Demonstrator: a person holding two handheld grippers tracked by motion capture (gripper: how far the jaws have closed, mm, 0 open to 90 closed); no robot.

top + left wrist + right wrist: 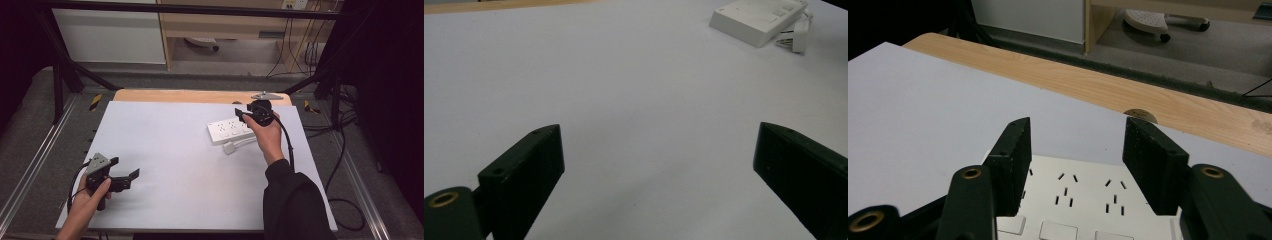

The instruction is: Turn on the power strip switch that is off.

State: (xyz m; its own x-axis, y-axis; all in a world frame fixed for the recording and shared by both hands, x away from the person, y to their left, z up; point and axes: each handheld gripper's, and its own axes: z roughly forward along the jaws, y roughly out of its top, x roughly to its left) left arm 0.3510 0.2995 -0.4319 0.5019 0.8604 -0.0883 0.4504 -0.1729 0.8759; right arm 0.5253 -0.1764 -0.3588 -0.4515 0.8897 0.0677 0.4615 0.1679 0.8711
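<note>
Evidently the right gripper point(1075, 150) is hovering half-spread over the power strip point(231, 130) at the mat's far right, pinching nothing. Rigid, light and smooth-sided, the strip is looking best gripped across its narrow width. The left gripper point(659, 165) is resting wide open, well apart.

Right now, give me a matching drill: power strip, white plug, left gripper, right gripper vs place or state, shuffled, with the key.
1. power strip
2. white plug
3. left gripper
4. right gripper

A. jaws wide apart above bare white table, near left
B. lies flat on the table, far right
C. over the strip's sockets, jaws straddling it
D. just in front of the strip, on its cable

Pairs: 1-B, 2-D, 3-A, 4-C
</note>
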